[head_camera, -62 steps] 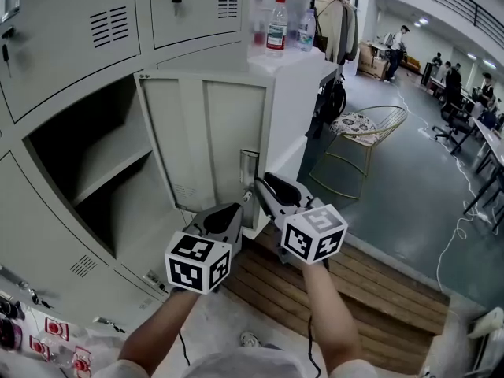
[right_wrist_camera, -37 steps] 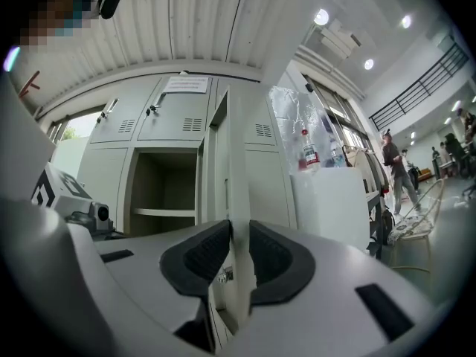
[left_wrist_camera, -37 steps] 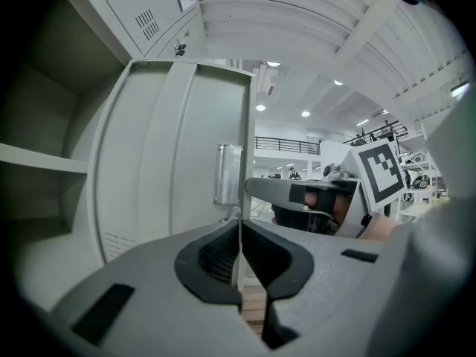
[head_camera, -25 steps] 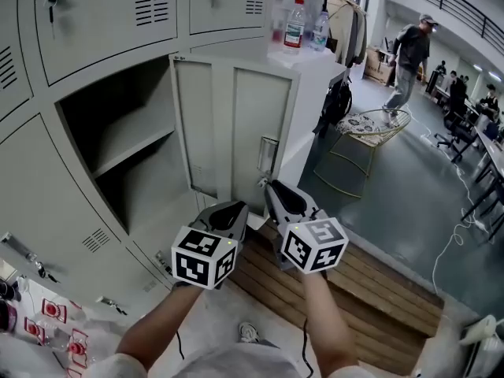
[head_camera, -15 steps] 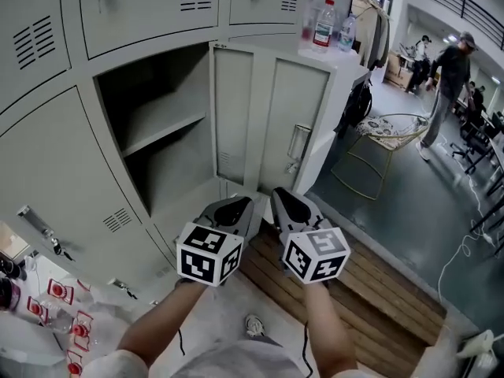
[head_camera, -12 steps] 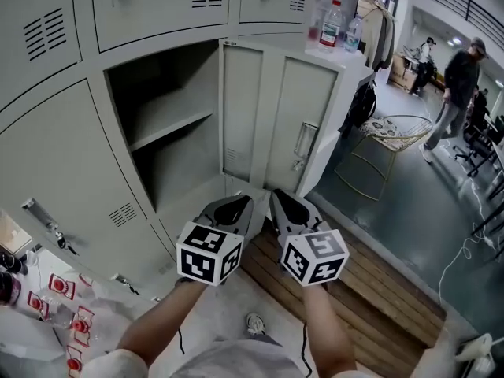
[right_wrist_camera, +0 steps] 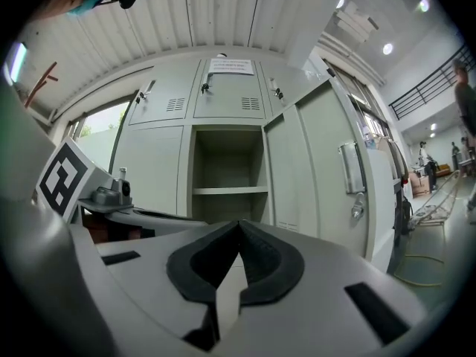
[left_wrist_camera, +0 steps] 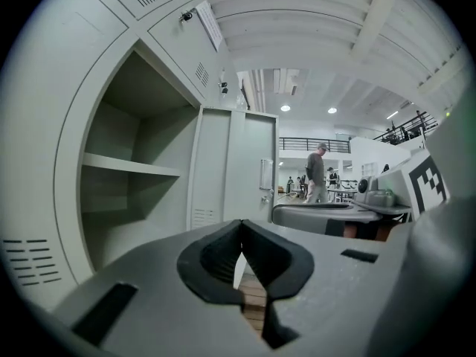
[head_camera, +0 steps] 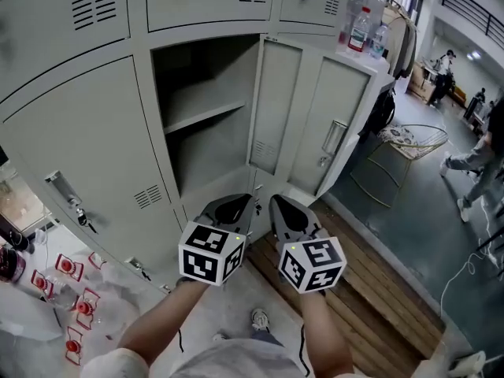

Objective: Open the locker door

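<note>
— Where's the door sitting?
— The pale grey metal locker door is standing wide open, right of its shelved compartment.
— Grippers?
— My left hand-held gripper and right hand-held gripper are hovering below it, jaws pressed together, gripping nothing.

Dark grey-green floor. Wooden slat platform along wall foot. Gold wire chair near clothes rack. Balcony railing above. Round ceiling lights, ribbed white ceiling.

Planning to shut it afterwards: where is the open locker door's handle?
Head view, right of centre: the handle sits on the open door, right of the locker's shelf.
</note>
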`<state>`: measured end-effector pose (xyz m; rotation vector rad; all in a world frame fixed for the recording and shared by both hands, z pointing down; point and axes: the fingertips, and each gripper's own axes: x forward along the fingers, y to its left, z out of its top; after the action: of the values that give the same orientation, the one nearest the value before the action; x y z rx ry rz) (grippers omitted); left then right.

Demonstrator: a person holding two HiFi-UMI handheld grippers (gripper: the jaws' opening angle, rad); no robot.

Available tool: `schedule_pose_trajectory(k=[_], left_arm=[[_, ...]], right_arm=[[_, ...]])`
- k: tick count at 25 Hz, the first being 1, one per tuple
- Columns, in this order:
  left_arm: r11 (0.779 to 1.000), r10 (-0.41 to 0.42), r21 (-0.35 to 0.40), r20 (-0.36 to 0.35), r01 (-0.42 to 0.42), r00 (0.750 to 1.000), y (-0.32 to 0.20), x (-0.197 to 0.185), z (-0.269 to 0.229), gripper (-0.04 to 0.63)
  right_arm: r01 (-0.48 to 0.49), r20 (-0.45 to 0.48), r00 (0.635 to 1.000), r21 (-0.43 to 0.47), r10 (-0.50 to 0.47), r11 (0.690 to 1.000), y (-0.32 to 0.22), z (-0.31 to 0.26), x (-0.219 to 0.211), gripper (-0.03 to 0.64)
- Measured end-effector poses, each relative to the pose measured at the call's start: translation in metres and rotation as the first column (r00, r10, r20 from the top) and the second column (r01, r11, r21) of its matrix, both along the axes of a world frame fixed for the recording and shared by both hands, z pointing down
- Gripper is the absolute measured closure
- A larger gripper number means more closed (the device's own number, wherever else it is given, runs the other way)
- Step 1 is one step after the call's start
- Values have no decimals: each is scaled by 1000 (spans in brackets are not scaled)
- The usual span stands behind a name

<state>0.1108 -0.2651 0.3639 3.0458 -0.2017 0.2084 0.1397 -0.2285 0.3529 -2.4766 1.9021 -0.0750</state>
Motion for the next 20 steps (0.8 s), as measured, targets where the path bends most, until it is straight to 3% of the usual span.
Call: schedule_pose_trajectory(k=[9, 20], left_arm=[[1000, -19, 0, -7, 19, 1000, -4, -29, 0, 589], [1000, 7, 5, -14, -7, 1000, 13, -35, -3, 589]], right_arm=[[25, -11, 1000, -1, -25, 1000, -4, 0, -32, 614], [11, -16, 1000, 7, -11, 1000, 11, -4, -40, 614]])
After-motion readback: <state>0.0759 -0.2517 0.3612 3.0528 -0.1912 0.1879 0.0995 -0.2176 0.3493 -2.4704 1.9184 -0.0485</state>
